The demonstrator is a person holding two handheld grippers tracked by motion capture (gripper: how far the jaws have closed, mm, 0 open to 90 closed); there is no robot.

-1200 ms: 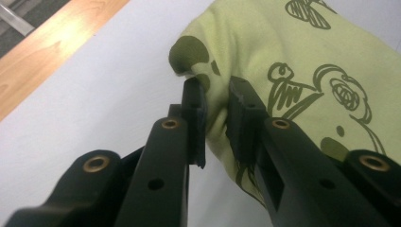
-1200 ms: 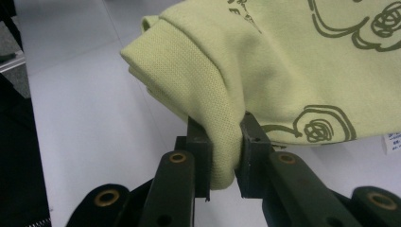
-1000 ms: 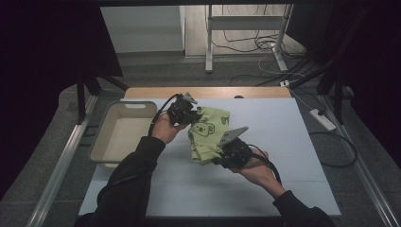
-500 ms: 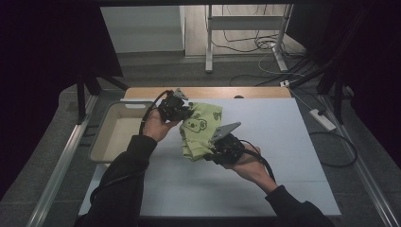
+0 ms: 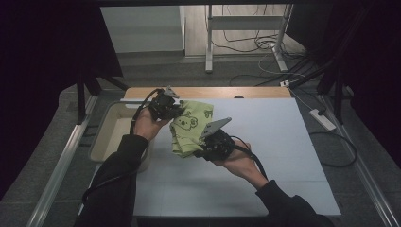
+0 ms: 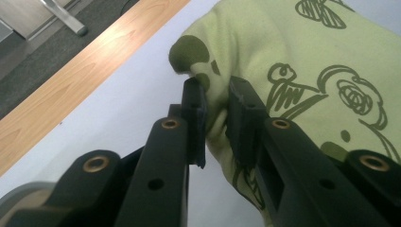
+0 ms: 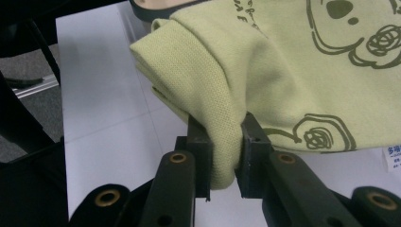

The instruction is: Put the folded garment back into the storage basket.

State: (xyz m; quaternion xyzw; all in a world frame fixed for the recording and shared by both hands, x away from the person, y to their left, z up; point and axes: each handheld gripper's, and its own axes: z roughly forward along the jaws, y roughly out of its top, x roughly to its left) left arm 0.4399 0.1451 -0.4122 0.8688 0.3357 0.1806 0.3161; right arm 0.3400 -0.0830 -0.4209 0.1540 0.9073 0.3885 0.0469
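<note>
I have both claws clamped on the same piece of clothing, a light green shirt (image 5: 189, 127) printed with dark cartoon animals, and I hold it up between them, above the white desk (image 5: 265, 142). My left claw (image 5: 171, 109) pinches one folded edge of it at the far end; in the left gripper view the fabric (image 6: 302, 75) is bunched between the two black jaws and the pads press into it. My right claw (image 5: 201, 152) bites a thick folded roll of the same cloth at the near end, and in the right gripper view that roll (image 7: 222, 118) is squeezed tight between the jaws, several layers deep. A small white label (image 7: 391, 157) hangs at the shirt's lower edge in that view.

I judge that I am in the carrying step: the shirt is folded, gripped at two ends and off the surface, with a beige bin (image 5: 109, 124) standing at the desk's left edge, just beside my left hand (image 5: 147, 125). The bin looks like the likely destination, though I cannot be sure of that.

The next move calls for keeping both grips firm and moving the two hands together, so the fold does not pull open or sag. If the bin is the goal, I need to bring the bundle over its rim before either claw lets go.
</note>
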